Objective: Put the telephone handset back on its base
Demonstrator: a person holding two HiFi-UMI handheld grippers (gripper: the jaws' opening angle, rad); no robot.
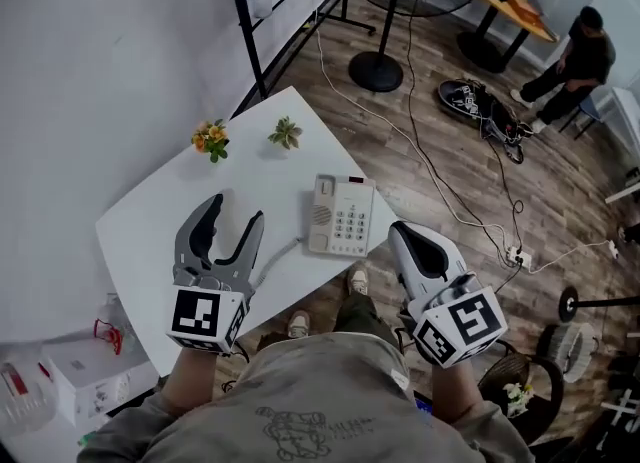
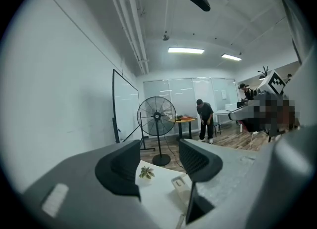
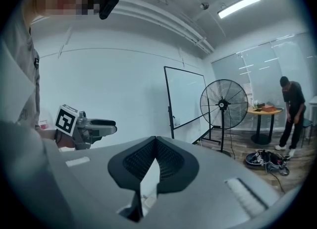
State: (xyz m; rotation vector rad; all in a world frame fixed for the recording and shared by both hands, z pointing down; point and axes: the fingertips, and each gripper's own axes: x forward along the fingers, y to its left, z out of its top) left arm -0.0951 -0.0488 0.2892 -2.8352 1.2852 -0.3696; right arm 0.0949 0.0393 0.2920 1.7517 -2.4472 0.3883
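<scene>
Left claw (image 1: 236, 209) spread, right claw (image 1: 398, 230) pressed together — telephone (image 1: 341, 214) between them, untouched.

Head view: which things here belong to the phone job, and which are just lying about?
Job:
telephone
handset, looks already cradled
cord
table
left gripper, open
right gripper, shut, empty

Lying about:
flowers
green plant
fan
bag on the floor

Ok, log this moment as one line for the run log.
handset: on base | left tongs: open, empty, over table | right tongs: shut, empty, past table edge
</scene>
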